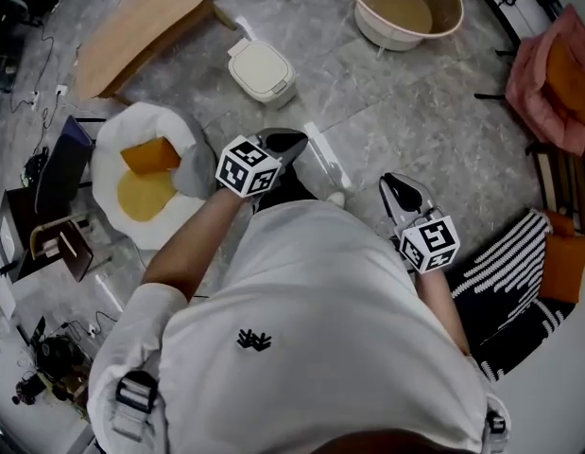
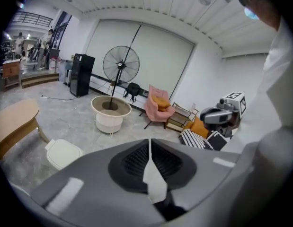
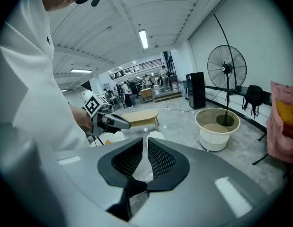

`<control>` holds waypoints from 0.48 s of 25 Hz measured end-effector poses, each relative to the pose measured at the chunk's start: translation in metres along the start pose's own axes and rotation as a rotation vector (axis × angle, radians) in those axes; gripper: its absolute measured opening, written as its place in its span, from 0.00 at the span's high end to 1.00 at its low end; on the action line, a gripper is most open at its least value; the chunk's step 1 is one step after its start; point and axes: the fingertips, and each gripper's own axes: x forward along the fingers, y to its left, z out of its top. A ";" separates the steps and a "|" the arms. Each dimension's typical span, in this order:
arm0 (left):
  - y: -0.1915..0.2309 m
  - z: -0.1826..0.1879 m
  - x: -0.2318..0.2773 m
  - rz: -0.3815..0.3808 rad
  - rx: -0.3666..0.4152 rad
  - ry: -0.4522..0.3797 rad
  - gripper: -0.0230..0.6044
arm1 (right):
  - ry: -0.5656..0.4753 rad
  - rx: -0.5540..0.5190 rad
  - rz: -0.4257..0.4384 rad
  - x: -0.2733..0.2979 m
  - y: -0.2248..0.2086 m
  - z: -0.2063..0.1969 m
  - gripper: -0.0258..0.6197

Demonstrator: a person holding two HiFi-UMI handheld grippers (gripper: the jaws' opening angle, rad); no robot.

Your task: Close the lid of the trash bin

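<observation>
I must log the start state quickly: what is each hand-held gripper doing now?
Left hand-held gripper: closed, holding nothing.
Right hand-held gripper: open only a narrow slit, holding nothing.

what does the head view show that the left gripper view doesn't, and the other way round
Only the head view: the white and yellow egg-shaped mat on the floor, with an orange piece lying on it.

Only the left gripper view: the standing fan, the black cabinet by the wall, and the ceiling.

Both: the white trash bin, the round tub, the wooden table, the pink chair, the striped cushion and the right gripper.
</observation>
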 end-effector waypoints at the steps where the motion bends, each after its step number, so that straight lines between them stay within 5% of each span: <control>1: -0.013 0.005 -0.002 -0.014 0.017 -0.010 0.85 | -0.004 -0.001 -0.001 -0.004 0.000 0.000 0.91; 12: -0.087 0.034 -0.024 -0.079 0.110 -0.085 0.85 | -0.052 -0.048 0.002 -0.023 0.005 0.013 0.92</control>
